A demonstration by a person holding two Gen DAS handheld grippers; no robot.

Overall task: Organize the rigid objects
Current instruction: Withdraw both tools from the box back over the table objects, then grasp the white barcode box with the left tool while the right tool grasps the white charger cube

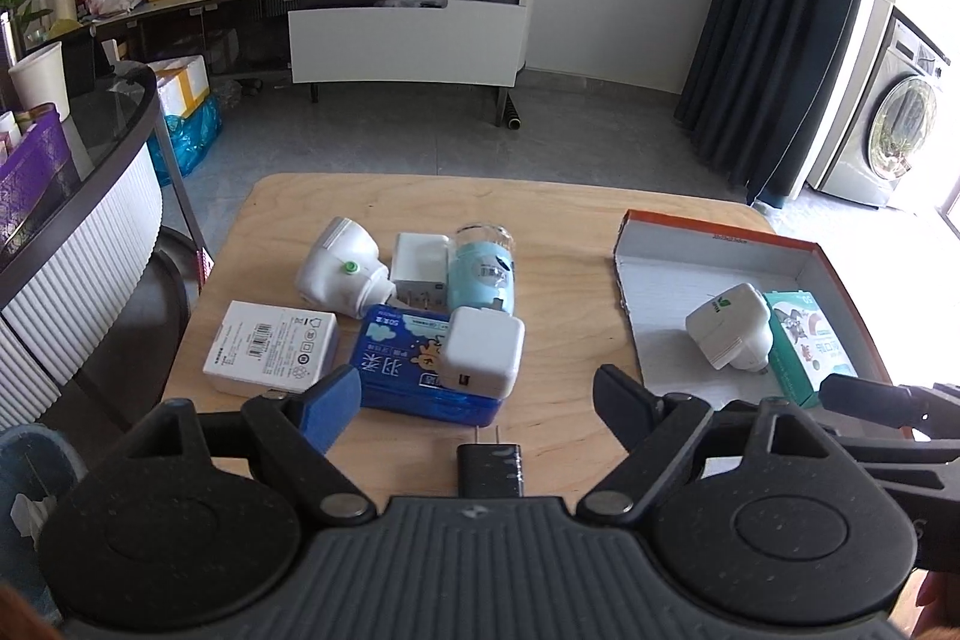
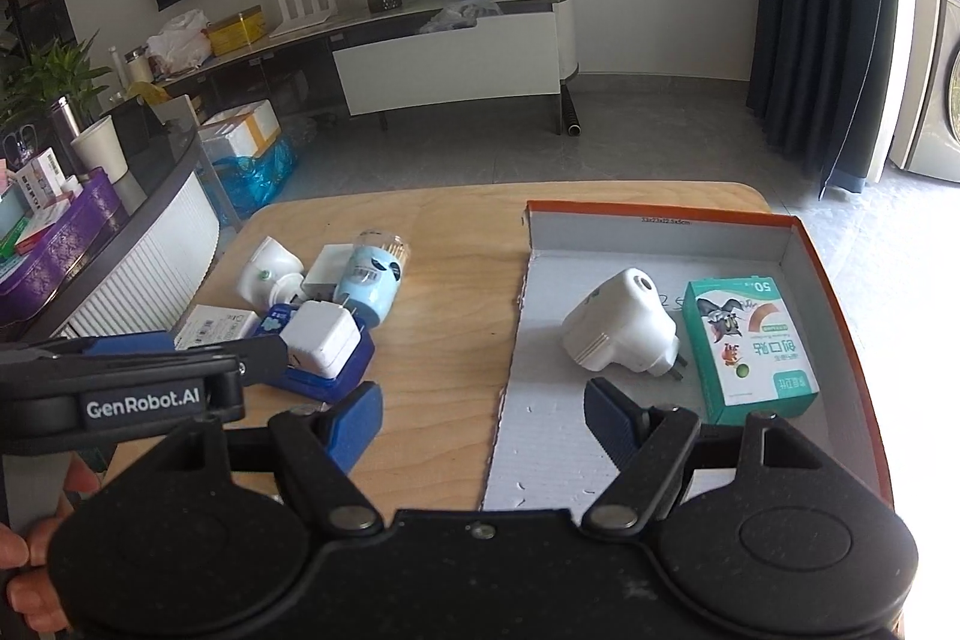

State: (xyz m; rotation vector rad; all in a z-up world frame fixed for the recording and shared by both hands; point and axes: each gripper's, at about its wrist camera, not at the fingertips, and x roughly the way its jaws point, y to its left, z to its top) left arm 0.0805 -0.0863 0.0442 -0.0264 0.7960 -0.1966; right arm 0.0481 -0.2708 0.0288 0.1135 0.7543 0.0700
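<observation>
Both grippers hung low over the near edge of the tabletop, and both stood wide apart with nothing between the fingers. The left gripper faced the pile on the left: a white charger perched on a blue box, a white box to its left, a white plug, a small adapter and a pale blue bottle farther off. A black charger lay nearest, just under the left gripper, prongs pointing away. The right gripper hovered at the near left edge of the tray, where a white plug and a green box already sat side by side.

By my reckoning the white charger was the easy next pick, sitting proud of the heap. Best done by closing across its flat sides, squarely, and lifting straight up so the blue box underneath wasn't dragged. Then carry it right and set it in the bare near part of the tray, clear of the plug's prongs.
</observation>
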